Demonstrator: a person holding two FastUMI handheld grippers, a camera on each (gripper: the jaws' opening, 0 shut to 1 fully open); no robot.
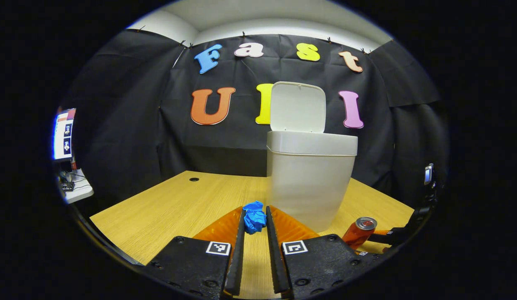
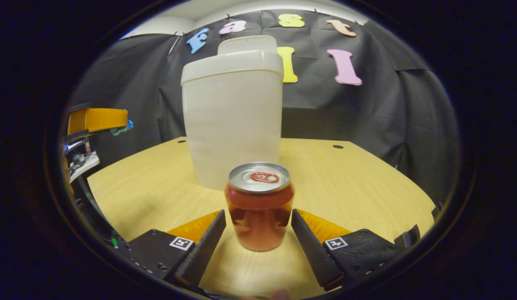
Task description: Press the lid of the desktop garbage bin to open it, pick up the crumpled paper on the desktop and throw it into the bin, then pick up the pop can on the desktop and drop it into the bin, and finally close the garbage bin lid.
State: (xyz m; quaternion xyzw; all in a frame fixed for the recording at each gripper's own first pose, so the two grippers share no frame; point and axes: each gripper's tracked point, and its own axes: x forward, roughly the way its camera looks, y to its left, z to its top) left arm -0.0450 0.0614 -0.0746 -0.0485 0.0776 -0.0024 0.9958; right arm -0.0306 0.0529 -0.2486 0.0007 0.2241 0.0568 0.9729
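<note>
Unlabelled pop can [image 2: 259, 206] between right gripper [image 2: 258, 225] fingers

I see a light wooden desk [image 1: 175, 208] with a small round dark cable hole [image 1: 194, 179] near its far edge; from the right gripper view, two such holes show, one [image 2: 338, 146] toward the far right and one [image 2: 181, 141] toward the far left. Black cloth [image 1: 129, 125] hangs behind and around the desk as the booth wall, clipped along its top edge below a pale ceiling [image 1: 258, 16]. Off to my far left a lit monitor [image 1: 64, 134] stands above a small white shelf [image 1: 77, 189] carrying cables and small dark items too blurred to name.
</note>
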